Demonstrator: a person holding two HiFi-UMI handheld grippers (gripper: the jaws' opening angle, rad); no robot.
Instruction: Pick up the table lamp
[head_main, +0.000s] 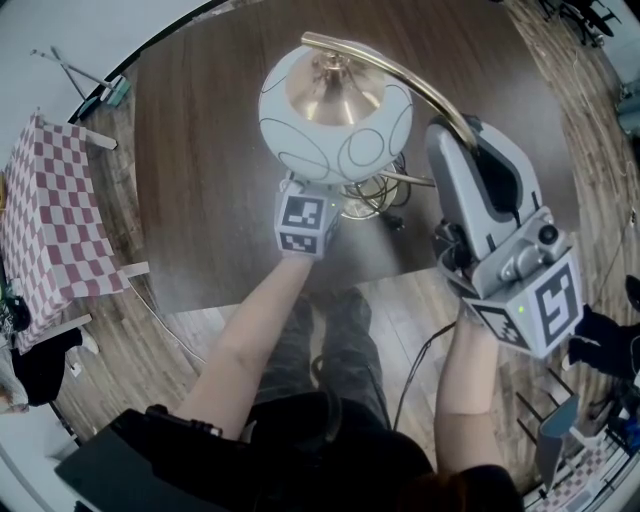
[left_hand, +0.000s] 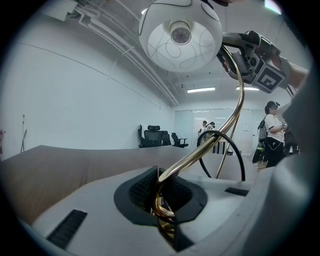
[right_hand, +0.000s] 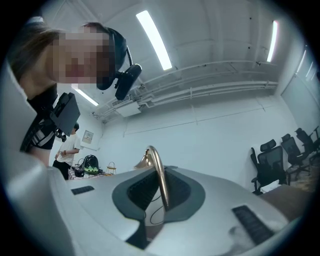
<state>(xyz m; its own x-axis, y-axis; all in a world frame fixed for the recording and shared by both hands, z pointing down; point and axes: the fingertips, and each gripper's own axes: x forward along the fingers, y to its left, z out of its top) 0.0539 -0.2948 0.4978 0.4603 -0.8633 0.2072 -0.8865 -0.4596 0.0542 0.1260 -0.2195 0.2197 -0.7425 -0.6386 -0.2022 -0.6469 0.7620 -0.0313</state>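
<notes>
The table lamp has a white globe shade (head_main: 335, 115) with a gold cap and a curved gold arm (head_main: 415, 80). It sits over the dark brown table (head_main: 200, 150). My left gripper (left_hand: 161, 197) is shut on the gold tube low down near the lamp's wire base (head_main: 365, 195); in the head view its marker cube (head_main: 305, 222) shows under the globe. My right gripper (head_main: 462, 128) is shut on the upper curve of the gold arm (right_hand: 160, 175). The left gripper view shows the globe (left_hand: 180, 37) from below. A black cord (left_hand: 222, 150) loops beside the stem.
A red-and-white checkered cloth (head_main: 45, 220) lies left of the table. Wood floor runs along the table's near edge, with a thin cable on it. Office chairs (left_hand: 152, 135) and standing people (left_hand: 272, 132) are far off in the room.
</notes>
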